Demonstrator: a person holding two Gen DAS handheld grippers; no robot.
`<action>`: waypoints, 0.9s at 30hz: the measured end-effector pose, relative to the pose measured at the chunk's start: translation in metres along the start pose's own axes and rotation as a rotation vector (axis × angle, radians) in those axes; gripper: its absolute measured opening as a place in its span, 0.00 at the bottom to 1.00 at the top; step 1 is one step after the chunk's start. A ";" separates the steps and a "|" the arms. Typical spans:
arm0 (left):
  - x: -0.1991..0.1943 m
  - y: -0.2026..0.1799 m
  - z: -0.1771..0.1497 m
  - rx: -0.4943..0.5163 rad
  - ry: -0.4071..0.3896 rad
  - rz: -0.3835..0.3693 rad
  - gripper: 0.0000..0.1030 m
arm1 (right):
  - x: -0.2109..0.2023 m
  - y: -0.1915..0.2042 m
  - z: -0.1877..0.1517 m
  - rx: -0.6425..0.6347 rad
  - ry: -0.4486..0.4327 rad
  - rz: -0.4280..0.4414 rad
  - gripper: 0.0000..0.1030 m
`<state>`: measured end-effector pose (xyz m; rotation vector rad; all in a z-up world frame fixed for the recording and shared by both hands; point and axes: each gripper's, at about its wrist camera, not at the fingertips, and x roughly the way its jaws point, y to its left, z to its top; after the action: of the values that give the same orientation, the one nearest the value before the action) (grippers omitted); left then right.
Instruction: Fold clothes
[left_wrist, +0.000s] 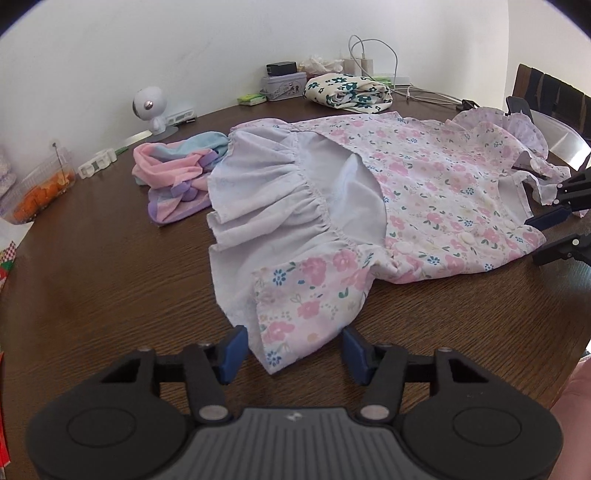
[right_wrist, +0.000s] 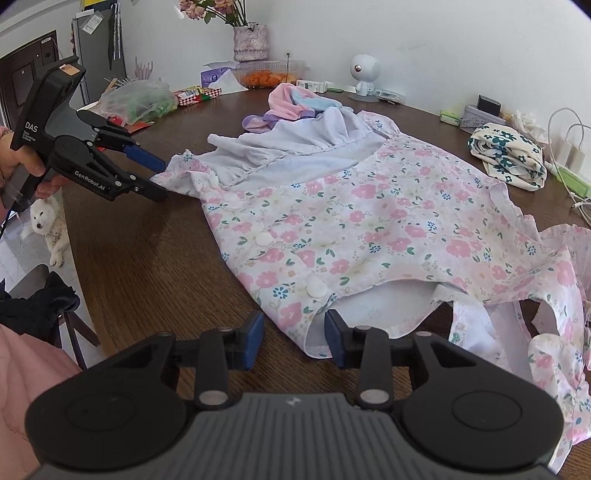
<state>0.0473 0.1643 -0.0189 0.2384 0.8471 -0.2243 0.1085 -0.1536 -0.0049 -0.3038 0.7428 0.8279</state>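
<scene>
A: Pink-flowered cotton, that's the dress (left_wrist: 424, 192), spread flat on the brown wooden table (left_wrist: 110, 277), with its pale lining turned up at the skirt end.

B: And the left gripper (left_wrist: 291, 350)?

A: Its blue-padded jaws stand apart, one on each side of a floral corner of the hem at the near edge. The cloth lies between them, not pinched.

B: The right gripper (right_wrist: 293, 338)?

A: Also spread wide, at the buttoned end of the dress, with the fabric edge reaching in between the pads. In the right wrist view the left gripper sits at the far left, by the ruffled hem.

B: What else is on the table?

A: A pink, blue and purple garment (left_wrist: 177, 177) touching the far-left side of the dress, a folded cream cloth with dark green flowers (left_wrist: 347, 90) further back, and a small white round-headed figure (left_wrist: 149, 107) near the wall.
</scene>
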 end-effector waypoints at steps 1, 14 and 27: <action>0.000 0.003 0.000 -0.015 -0.002 -0.010 0.41 | 0.000 0.000 0.000 0.003 -0.001 0.000 0.26; -0.013 0.016 0.002 0.001 0.010 0.035 0.01 | 0.001 -0.004 0.008 -0.001 0.033 0.079 0.01; -0.063 0.024 -0.041 0.000 0.059 0.082 0.01 | 0.001 -0.023 0.011 -0.051 0.102 0.346 0.01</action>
<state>-0.0152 0.2059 0.0059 0.2798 0.8935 -0.1410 0.1320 -0.1625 0.0012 -0.2676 0.8844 1.1657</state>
